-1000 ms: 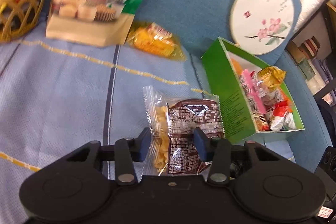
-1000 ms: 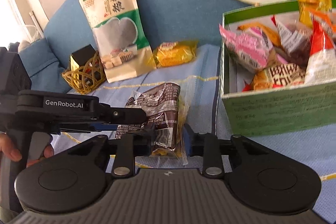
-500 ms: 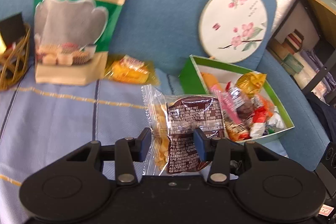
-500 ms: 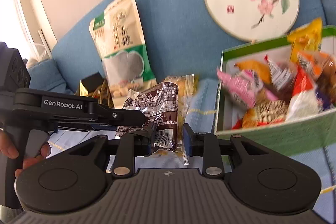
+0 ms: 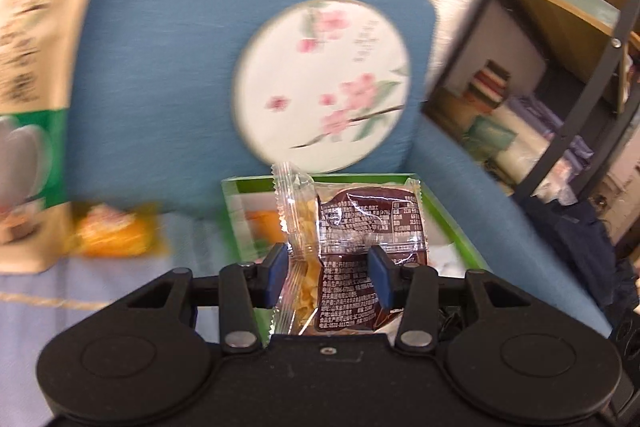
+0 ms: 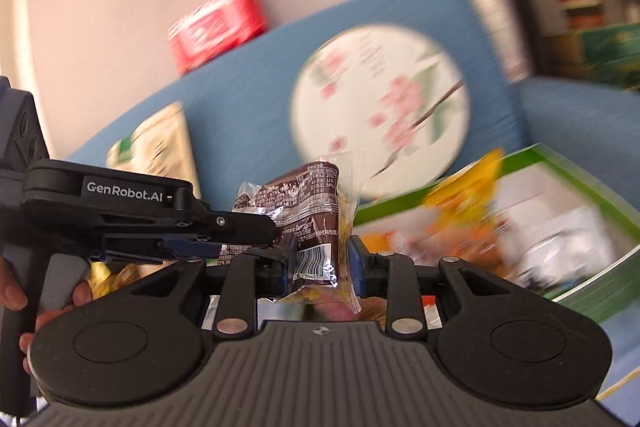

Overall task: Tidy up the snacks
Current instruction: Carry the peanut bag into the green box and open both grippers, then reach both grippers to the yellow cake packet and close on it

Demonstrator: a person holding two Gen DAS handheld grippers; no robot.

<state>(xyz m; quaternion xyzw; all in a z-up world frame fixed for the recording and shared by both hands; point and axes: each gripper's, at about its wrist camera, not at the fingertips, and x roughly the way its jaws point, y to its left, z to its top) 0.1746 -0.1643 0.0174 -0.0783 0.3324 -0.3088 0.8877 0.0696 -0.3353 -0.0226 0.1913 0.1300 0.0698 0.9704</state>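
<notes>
A brown-and-clear snack packet (image 5: 360, 223) with yellow pieces inside is held upright in the air, and both grippers are shut on it. My left gripper (image 5: 328, 273) pinches its lower part. My right gripper (image 6: 320, 261) grips the same packet (image 6: 308, 203) from the other side, with the left gripper's arm (image 6: 120, 203) reaching in from the left. The green snack box (image 5: 232, 195) lies just behind the packet; in the right wrist view the green box (image 6: 580, 179) sits to the right, with blurred wrapped snacks inside.
A round floral fan (image 5: 320, 83) leans on the blue sofa back (image 5: 160, 47). A large green-and-beige snack bag (image 5: 28, 107) and an orange packet (image 5: 116, 231) are at the left. A dark shelf unit (image 5: 580, 67) stands at the right. A red package (image 6: 216, 23) sits atop the sofa.
Both grippers have lifted the packet up off the seat and toward the green box; the views now tilt upward and are motion-blurred.
</notes>
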